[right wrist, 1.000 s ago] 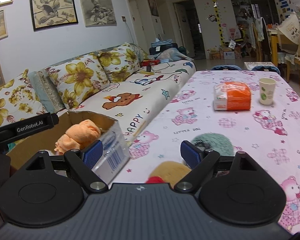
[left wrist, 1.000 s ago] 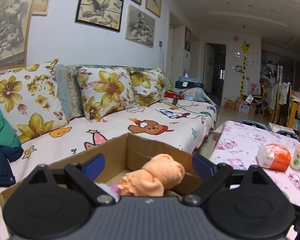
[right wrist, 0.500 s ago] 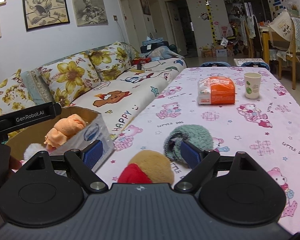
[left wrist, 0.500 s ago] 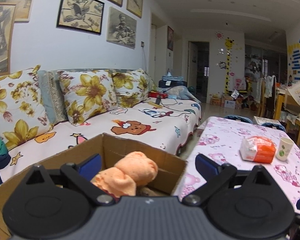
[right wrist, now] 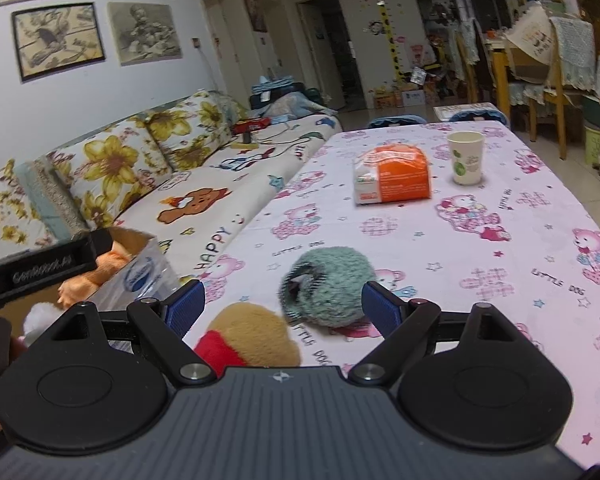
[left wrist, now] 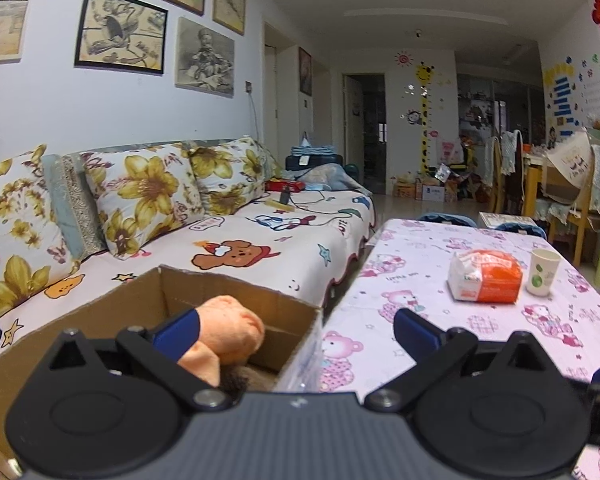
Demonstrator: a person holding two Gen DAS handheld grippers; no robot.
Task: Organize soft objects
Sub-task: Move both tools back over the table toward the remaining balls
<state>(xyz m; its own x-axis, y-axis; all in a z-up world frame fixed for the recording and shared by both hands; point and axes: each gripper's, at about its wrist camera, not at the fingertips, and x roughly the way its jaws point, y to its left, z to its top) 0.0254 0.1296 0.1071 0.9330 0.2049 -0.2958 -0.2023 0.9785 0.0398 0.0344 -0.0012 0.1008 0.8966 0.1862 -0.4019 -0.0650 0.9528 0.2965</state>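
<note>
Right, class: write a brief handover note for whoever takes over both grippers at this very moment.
Left gripper: jaws open, empty, over the cardboard box.
Right gripper: jaws open, empty, above the table.
Done: orange plush and a white soft toy lie in the box.
Left: the teal fuzzy ball and the tan-and-red plush sit on the table, right in front of the right gripper. Box them next.

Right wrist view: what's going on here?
A person is sorting soft toys into the brown cardboard box at the table's left edge. An orange plush toy already lies in it. The right tool is open, with a teal fuzzy ball-shaped plush between its fingers and a tan plush with a red part just below. The left tool is open and empty over the box.
</note>
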